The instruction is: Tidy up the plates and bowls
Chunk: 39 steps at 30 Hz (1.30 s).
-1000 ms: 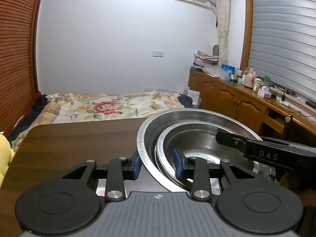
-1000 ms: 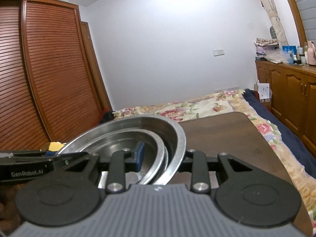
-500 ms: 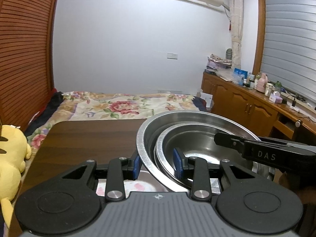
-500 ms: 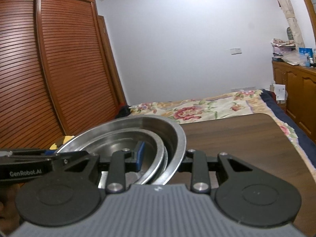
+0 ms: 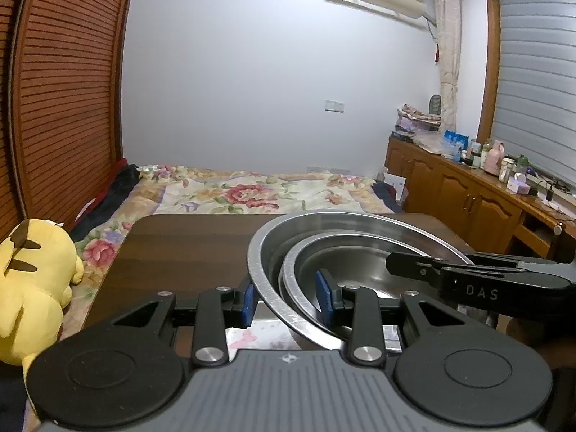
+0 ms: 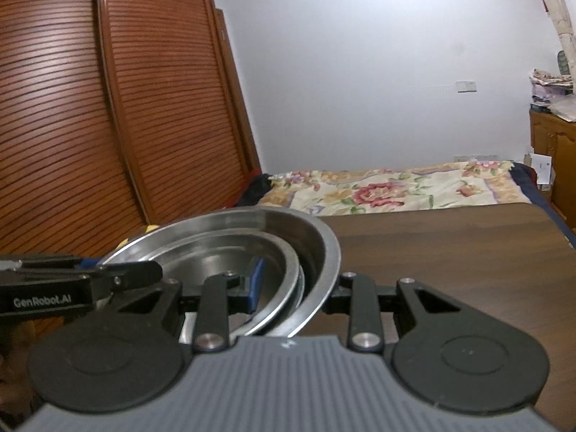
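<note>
Hidden bits:
Plush toy (image 5: 34, 288) cut off at 9 o'clock edge; nested bowls (image 5: 345, 252) bottom hidden by gripper body.

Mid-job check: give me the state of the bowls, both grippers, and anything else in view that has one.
Large steel bowl: upright, gripped at opposite rims.
Smaller steel bowl: nested inside the large one, upright.
Left gripper: shut on both rims, one pad outside, one inside.
Right gripper: shut on the opposite rims.
Wooden table: beneath the bowls; contact hidden.
Wardrobe doors: closed.
Window blind: lowered.
Yellow plush toy: lying beside the table.
</note>
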### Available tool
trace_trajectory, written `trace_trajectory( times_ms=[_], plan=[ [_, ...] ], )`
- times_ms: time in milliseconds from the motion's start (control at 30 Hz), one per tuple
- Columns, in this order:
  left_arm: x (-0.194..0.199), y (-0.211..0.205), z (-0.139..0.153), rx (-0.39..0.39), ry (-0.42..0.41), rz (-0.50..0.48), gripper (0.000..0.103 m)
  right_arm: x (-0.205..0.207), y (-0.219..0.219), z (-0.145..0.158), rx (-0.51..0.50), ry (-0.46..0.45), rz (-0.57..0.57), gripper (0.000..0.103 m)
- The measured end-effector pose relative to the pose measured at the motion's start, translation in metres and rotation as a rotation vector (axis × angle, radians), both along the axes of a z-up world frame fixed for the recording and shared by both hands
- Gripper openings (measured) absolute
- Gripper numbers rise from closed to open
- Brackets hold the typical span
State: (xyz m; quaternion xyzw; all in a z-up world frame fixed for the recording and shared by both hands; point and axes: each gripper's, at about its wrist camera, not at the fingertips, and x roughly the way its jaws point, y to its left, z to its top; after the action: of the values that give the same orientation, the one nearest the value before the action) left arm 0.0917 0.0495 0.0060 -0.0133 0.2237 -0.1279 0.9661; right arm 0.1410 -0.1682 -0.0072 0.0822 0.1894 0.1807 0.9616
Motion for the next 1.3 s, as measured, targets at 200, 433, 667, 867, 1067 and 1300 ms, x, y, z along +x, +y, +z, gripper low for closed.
trace_trajectory(
  times_ms=[200,433,667,867,1067,1300],
  plan=[
    [0.000,0.014,-0.014,-0.003,0.026,0.017,0.035,-0.001,0.015,-0.005,-0.028,0.015,0.029,0.033],
    [0.003,0.025,-0.037,0.007,0.069,0.046,0.036,0.001,0.031,-0.015,-0.062,0.037,0.055,0.033],
    [0.010,0.027,-0.046,0.018,0.087,0.059,0.036,0.006,0.038,-0.027,-0.085,0.057,0.056,0.033],
    [0.014,0.028,-0.052,0.019,0.098,0.064,0.036,0.008,0.041,-0.031,-0.101,0.054,0.058,0.033],
    [0.016,0.027,-0.056,0.037,0.105,0.082,0.035,0.013,0.045,-0.035,-0.104,0.080,0.072,0.033],
    [0.014,0.027,-0.060,0.038,0.088,0.096,0.036,0.016,0.048,-0.039,-0.120,0.082,0.097,0.033]
  ],
)
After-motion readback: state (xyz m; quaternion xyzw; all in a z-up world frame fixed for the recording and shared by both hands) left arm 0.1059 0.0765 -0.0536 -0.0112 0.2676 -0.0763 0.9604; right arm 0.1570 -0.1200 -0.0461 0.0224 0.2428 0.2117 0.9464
